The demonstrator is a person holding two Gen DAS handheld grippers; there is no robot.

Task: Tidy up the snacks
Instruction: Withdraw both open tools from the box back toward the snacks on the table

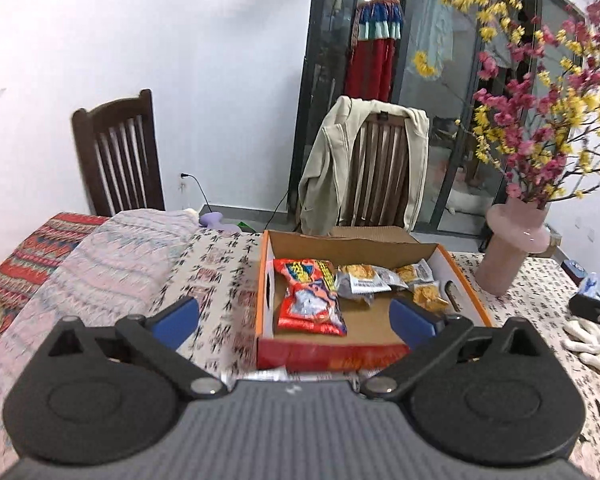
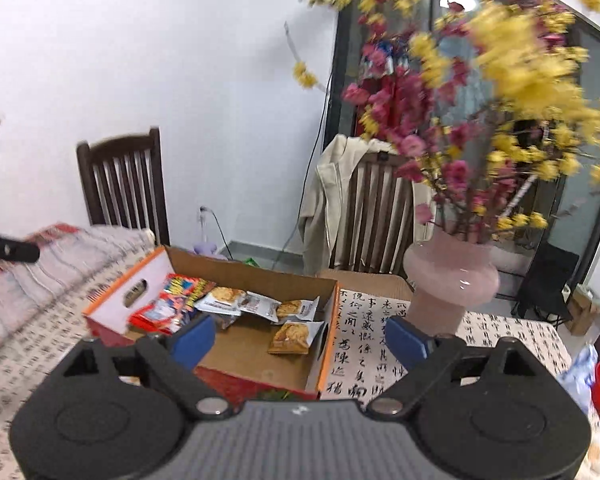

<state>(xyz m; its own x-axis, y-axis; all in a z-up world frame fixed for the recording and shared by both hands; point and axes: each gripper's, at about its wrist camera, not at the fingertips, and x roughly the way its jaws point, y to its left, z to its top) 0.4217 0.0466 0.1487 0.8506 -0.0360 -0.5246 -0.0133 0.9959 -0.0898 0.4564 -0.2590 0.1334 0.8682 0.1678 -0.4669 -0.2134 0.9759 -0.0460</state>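
Snacks sit in our open cardboard box (image 1: 374, 246) near the table's far edge: a red packet (image 1: 310, 298) along its left wall and small pale biscuit packs (image 1: 364, 278) toward the right wall. We hold the left gripper (image 1: 296, 316) and right gripper (image 2: 296, 340) spread wide, both empty, above the box's near side. Calligraphy-print cloth (image 2: 364, 344) covers the table; a pink vase (image 2: 450, 280) of blossoms stands right of the box, and two dark chairs stand behind.
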